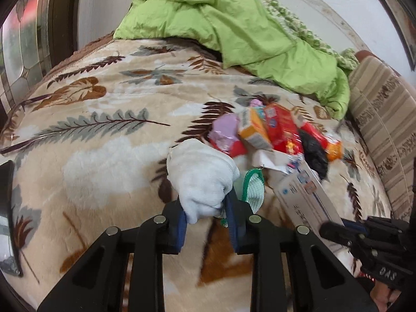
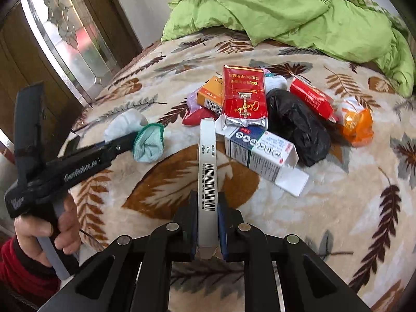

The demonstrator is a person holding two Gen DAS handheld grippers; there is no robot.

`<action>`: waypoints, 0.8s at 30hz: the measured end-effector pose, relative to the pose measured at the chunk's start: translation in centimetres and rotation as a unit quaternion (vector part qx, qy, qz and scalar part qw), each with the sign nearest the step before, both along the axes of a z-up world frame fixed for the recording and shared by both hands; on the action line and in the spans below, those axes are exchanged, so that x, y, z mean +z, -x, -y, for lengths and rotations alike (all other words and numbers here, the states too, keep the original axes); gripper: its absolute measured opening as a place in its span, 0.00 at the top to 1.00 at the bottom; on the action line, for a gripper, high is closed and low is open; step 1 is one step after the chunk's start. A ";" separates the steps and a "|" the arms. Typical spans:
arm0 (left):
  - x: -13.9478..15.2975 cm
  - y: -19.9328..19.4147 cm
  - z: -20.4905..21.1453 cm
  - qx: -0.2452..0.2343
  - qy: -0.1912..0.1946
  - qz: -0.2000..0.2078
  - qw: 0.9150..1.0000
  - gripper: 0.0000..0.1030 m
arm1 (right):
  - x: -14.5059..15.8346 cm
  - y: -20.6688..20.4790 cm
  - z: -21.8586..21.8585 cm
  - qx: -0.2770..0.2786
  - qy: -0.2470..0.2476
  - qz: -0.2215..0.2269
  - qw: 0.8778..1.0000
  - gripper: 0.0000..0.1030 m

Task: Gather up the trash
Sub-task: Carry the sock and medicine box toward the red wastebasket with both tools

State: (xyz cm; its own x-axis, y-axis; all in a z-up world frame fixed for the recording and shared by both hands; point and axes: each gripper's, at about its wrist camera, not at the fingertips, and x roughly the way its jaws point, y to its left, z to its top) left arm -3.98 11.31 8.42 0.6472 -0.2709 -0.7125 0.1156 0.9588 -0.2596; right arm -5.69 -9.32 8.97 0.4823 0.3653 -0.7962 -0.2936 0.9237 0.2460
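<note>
Gripping a white sock (image 1: pixel 200 176), the left gripper (image 1: pixel 208 223) has its jaws closed on the bunched cloth, with a pale green, dark-rimmed cloth (image 1: pixel 253 189) just beside the sock on the right; the right wrist view shows that gripper (image 2: pixel 130 140) from the side, the sock (image 2: pixel 122 124) and the green cloth (image 2: pixel 150 143) at its tip, above the leaf-print blanket (image 2: pixel 338 221) of the bed. The right gripper (image 2: pixel 208 223) has its jaws closed on a long, narrow white box (image 2: pixel 208 171) that stands on edge between the pads, barcode up, pointing toward the pile of trash. That pile lies on the blanket beyond both grippers: a red packet (image 2: pixel 244 93), an orange box (image 2: pixel 210 96) touching its left side, a black bag (image 2: pixel 296 124) to its right, a white and blue carton (image 2: pixel 262 153) with an open flap in front, a red wrapper (image 2: pixel 309 98) and a crumpled orange wrapper (image 2: pixel 356 122) at the far right. A lilac wrapper (image 1: pixel 225 132) shows at the pile's left end in the left wrist view. A green quilt (image 2: pixel 286 7) is heaped at the far side of the bed. A hand (image 2: pixel 49 231) in a red sleeve (image 2: pixel 23 267) holds the left gripper's handle
</note>
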 end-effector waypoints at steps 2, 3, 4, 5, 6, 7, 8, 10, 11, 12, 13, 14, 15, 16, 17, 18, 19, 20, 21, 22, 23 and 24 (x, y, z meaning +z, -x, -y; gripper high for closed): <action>0.6 1.1 0.7 -0.007 -0.007 0.009 1.000 0.76 | 0.3 0.8 0.7 -0.010 -0.017 0.003 1.000 0.87; 0.9 1.6 1.1 -0.011 -0.009 0.013 1.000 0.76 | 0.5 1.3 1.1 -0.016 -0.024 0.005 1.000 0.87; 1.2 2.1 1.5 -0.016 -0.013 0.016 1.000 0.76 | 0.7 1.7 1.4 -0.021 -0.028 0.005 0.999 0.87; 1.4 2.7 2.1 -0.021 -0.016 0.020 0.999 0.76 | 1.0 2.1 1.8 -0.027 -0.034 0.006 0.999 0.87; 1.7 3.2 2.6 -0.026 -0.019 0.024 0.999 0.76 | 1.3 2.7 2.2 -0.033 -0.041 0.009 0.999 0.87; 1.9 3.6 3.1 -0.030 -0.022 0.026 0.999 0.76 | 1.5 3.1 2.5 -0.035 -0.044 0.010 0.998 0.87; 2.0 3.9 3.4 -0.033 -0.024 0.027 0.999 0.76 | 1.8 3.6 2.7 -0.037 -0.046 0.014 0.998 0.87; 2.4 4.6 4.2 -0.042 -0.029 0.031 0.998 0.76 | 2.5 4.7 3.3 -0.044 -0.043 0.026 0.998 0.87; 2.5 4.8 4.6 -0.045 -0.033 0.033 0.998 0.76 | 2.7 5.2 3.6 -0.048 -0.042 0.030 0.997 0.87; 2.6 5.1 4.9 -0.047 -0.038 0.035 0.998 0.76 | 3.0 5.7 4.1 -0.052 -0.044 0.033 0.997 0.87; 2.8 5.4 5.4 -0.049 -0.044 0.036 0.997 0.76 | 3.2 6.1 4.4 -0.056 -0.048 0.035 0.997 0.87; 2.9 5.6 5.8 -0.052 -0.046 0.036 0.997 0.76 | 3.4 6.6 5.0 -0.062 -0.054 0.036 0.996 0.87; 2.9 5.8 6.1 -0.053 -0.047 0.036 0.997 0.76 | 3.5 7.0 5.4 -0.065 -0.057 0.037 0.996 0.87; 2.9 6.1 6.5 -0.055 -0.049 0.036 0.997 0.76 | 3.6 7.3 5.7 -0.069 -0.060 0.037 0.995 0.87; 3.0 6.4 6.9 -0.057 -0.054 0.037 0.996 0.76 | 3.7 7.7 6.1 -0.073 -0.061 0.038 0.995 0.87; 3.1 6.6 7.3 -0.059 -0.057 0.038 0.996 0.76 | 3.7 8.1 6.5 -0.076 -0.063 0.038 0.994 0.87; 3.1 6.8 7.5 -0.061 -0.060 0.038 0.996 0.76 | 3.6 8.4 6.7 -0.079 -0.064 0.037 0.994 0.87; 3.3 7.1 7.9 -0.061 -0.065 0.040 0.995 0.76 | 3.5 8.8 7.0 -0.082 -0.065 0.036 0.994 0.87; 3.4 7.4 8.3 -0.062 -0.071 0.041 0.995 0.76 | 3.5 9.2 7.4 -0.085 -0.066 0.035 0.994 0.87; 3.5 7.7 8.7 -0.063 -0.074 0.043 0.994 0.76 | 3.4 9.5 7.7 -0.089 -0.067 0.035 0.993 0.87; 3.5 7.9 9.0 -0.064 -0.076 0.044 0.994 0.76 | 3.4 9.6 7.9 -0.091 -0.068 0.034 0.993 0.87; 3.7 8.2 9.4 -0.063 -0.081 0.046 0.994 0.76 | 3.3 9.8 8.2 -0.095 -0.070 0.034 0.992 0.87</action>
